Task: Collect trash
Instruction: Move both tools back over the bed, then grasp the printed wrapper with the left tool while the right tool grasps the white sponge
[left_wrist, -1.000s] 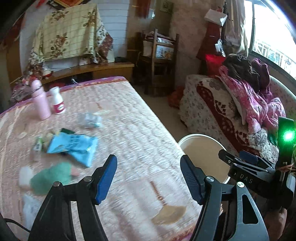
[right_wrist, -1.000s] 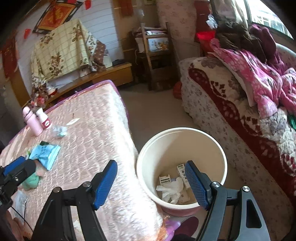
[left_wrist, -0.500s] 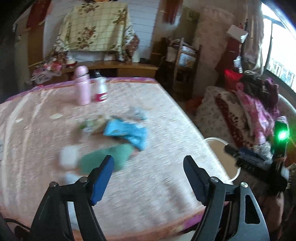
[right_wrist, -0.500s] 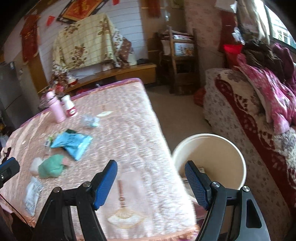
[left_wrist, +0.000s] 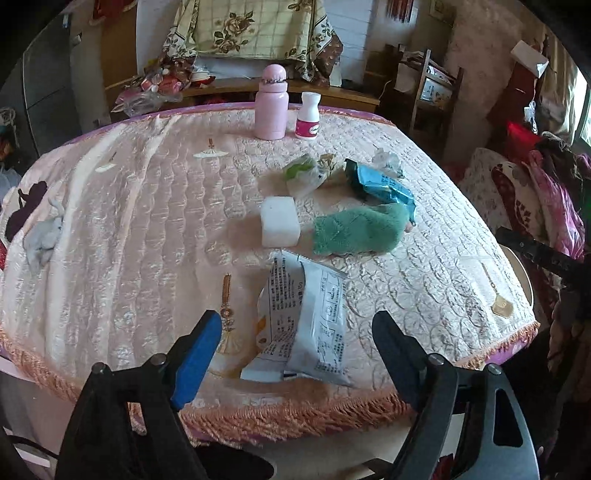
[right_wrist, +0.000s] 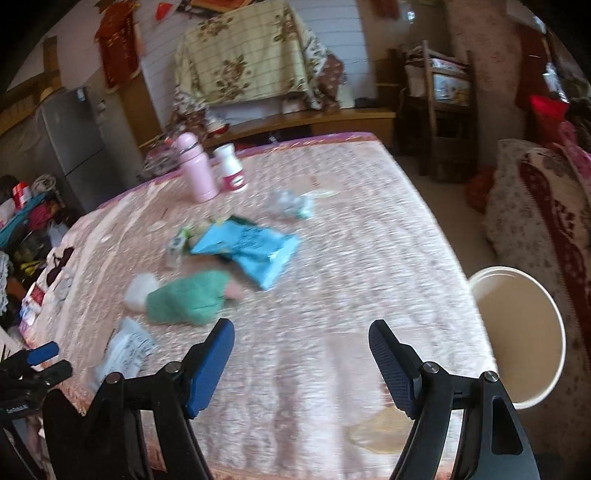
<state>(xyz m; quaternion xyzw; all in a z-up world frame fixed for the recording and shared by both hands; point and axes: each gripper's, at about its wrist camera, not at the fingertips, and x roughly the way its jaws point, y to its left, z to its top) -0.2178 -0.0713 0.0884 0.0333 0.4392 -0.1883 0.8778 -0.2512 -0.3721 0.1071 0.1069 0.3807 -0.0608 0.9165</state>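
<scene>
Trash lies on a table with a pink quilted cloth (left_wrist: 147, 229). A white-grey printed wrapper (left_wrist: 306, 317) lies at the near edge, right in front of my open, empty left gripper (left_wrist: 295, 354). Behind it are a white block (left_wrist: 279, 226), a green cloth (left_wrist: 356, 230), a blue snack bag (left_wrist: 384, 184), a green-white wrapper (left_wrist: 303, 173) and a crumpled clear wrapper (left_wrist: 386, 160). My right gripper (right_wrist: 301, 363) is open and empty above the table's near right part. The blue bag (right_wrist: 251, 251) and green cloth (right_wrist: 188, 301) lie ahead to its left. A cream bin (right_wrist: 517, 332) stands on the floor at right.
A pink flask (left_wrist: 271, 107) and a white pill bottle (left_wrist: 308, 116) stand at the table's far edge. A sofa with a floral cover and pink clothes (left_wrist: 546, 199) is right of the bin. A wooden bench and chair (left_wrist: 432, 96) stand behind the table.
Both grippers have swung left, away from the bin and toward the trash on the table. The left gripper has come close over the white-grey wrapper. Both stay open.
</scene>
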